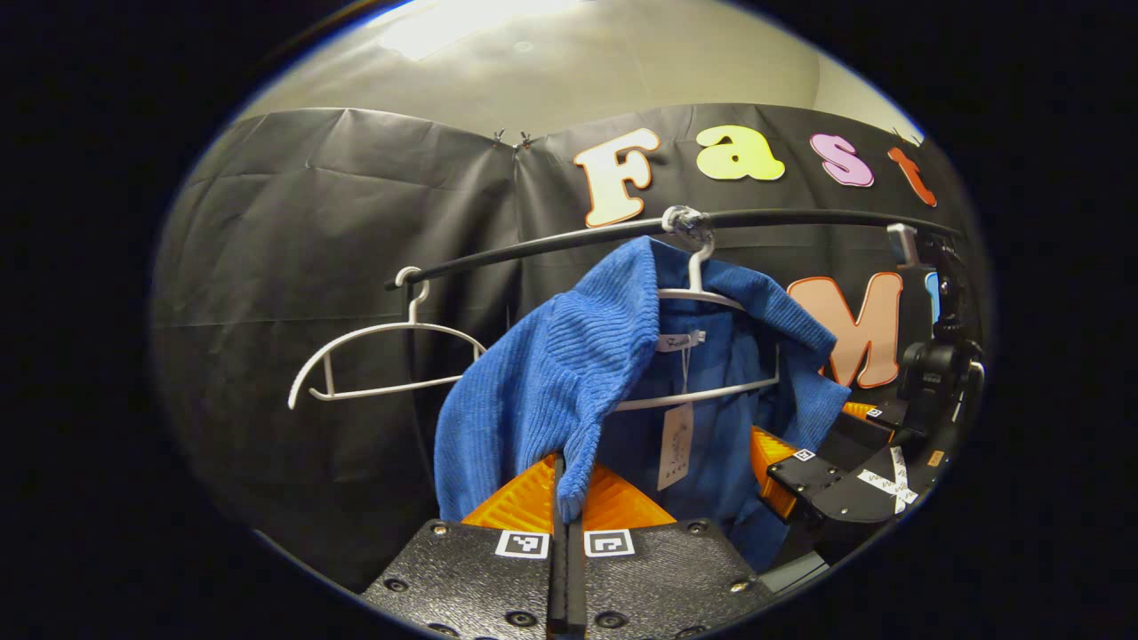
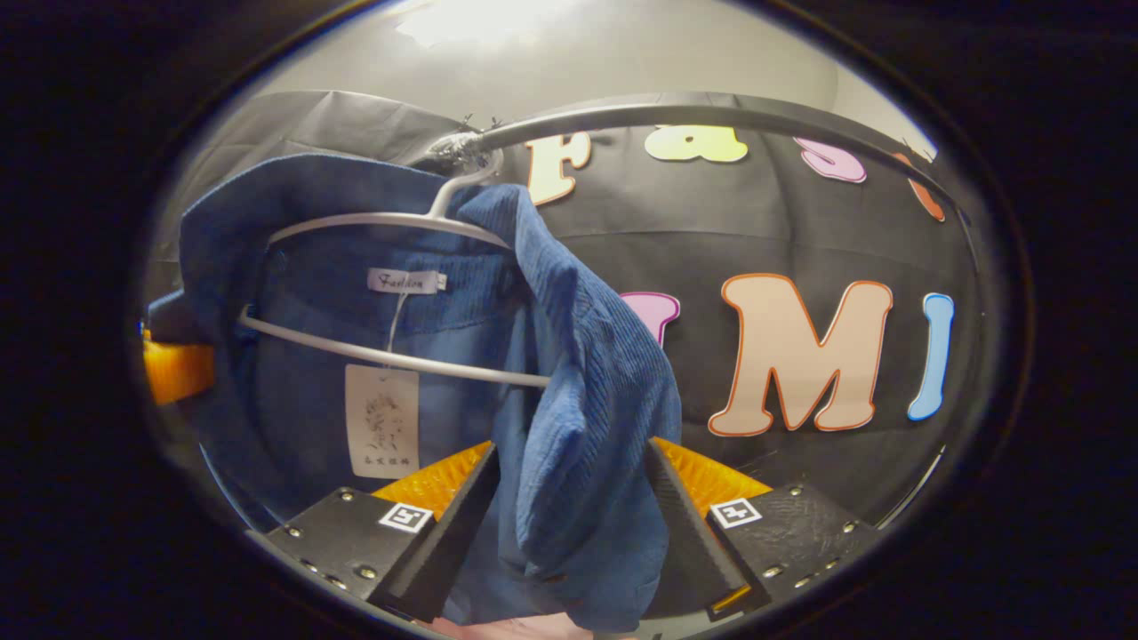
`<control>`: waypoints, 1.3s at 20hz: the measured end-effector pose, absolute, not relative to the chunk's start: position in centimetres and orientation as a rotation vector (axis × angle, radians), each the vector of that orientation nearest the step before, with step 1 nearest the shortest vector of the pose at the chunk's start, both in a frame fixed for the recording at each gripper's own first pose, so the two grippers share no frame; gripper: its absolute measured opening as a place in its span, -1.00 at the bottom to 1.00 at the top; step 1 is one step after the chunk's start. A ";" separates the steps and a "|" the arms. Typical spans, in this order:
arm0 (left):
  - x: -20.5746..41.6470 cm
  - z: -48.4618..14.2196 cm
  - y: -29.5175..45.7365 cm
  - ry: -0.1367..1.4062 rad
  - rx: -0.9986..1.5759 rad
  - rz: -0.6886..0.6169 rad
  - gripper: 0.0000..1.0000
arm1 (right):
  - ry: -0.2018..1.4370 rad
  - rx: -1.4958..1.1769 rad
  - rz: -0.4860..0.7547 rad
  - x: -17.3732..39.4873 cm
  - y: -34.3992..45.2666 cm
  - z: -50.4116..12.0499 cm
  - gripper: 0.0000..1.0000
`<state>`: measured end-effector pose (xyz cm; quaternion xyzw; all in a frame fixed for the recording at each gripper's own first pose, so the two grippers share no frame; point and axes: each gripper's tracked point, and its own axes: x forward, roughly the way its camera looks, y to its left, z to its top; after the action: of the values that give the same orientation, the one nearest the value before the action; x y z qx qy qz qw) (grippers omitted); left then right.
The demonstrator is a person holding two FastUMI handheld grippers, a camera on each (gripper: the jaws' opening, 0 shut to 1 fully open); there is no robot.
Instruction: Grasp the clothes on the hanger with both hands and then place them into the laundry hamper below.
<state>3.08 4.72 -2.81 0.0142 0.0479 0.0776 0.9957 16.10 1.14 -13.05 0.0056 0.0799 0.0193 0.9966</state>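
Nearest in the left gripper view, the left tool [image 1: 566, 498] has its fingers drawn together on a fold of the blue garment [image 1: 551, 373], pinching the ribbed front edge that hangs down between them. In the right gripper view, the right tool [image 2: 569, 498] stands with its fingers apart, the garment's other front panel hanging in the gap between them; the cloth looks loose there, so this side seems placed for a grip rather than gripping. The same right tool also shows at the right edge of the left gripper view, just beside the garment's far side.

Behind the tools, the garment is draped on a white hanger [image 1: 702, 293], one shoulder bunched and lifted toward the hook, probably because the clamped fold is being drawn off that arm. A paper tag [image 1: 676, 444] dangles inside the open front. The hanger hooks over a dark rail [image 1: 800, 216], and an empty white hanger [image 1: 382, 356] hangs farther left on it. The task appears to be at the grasping stage.
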 end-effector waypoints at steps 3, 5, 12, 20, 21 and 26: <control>2.5 -1.9 6.1 0.080 0.037 0.203 -1.00 | 0.168 0.007 0.032 16.5 0.7 -13.4 0.79; 2.4 -1.4 6.7 0.069 0.044 0.225 -1.00 | 0.180 0.004 0.023 16.7 0.4 -13.7 0.49; 1.9 0.5 9.0 0.024 0.083 0.307 -0.99 | 0.205 0.012 -0.009 16.8 -0.9 -13.9 -0.70; 2.3 2.1 11.9 -0.004 0.073 0.383 -0.95 | 0.200 0.035 -0.058 17.5 -4.1 -12.3 -0.85; 2.5 2.3 12.4 -0.004 0.072 0.392 -1.00 | 0.187 0.037 -0.067 17.7 -4.6 -11.7 -0.85; 3.2 2.9 14.7 -0.012 0.073 0.422 -1.00 | 0.111 0.036 -0.122 19.5 -7.5 -9.2 -0.84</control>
<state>3.23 14.70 2.89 0.0362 -0.0060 0.2096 0.9771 19.47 -7.54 -9.19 0.0182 0.0552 -0.0610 0.9964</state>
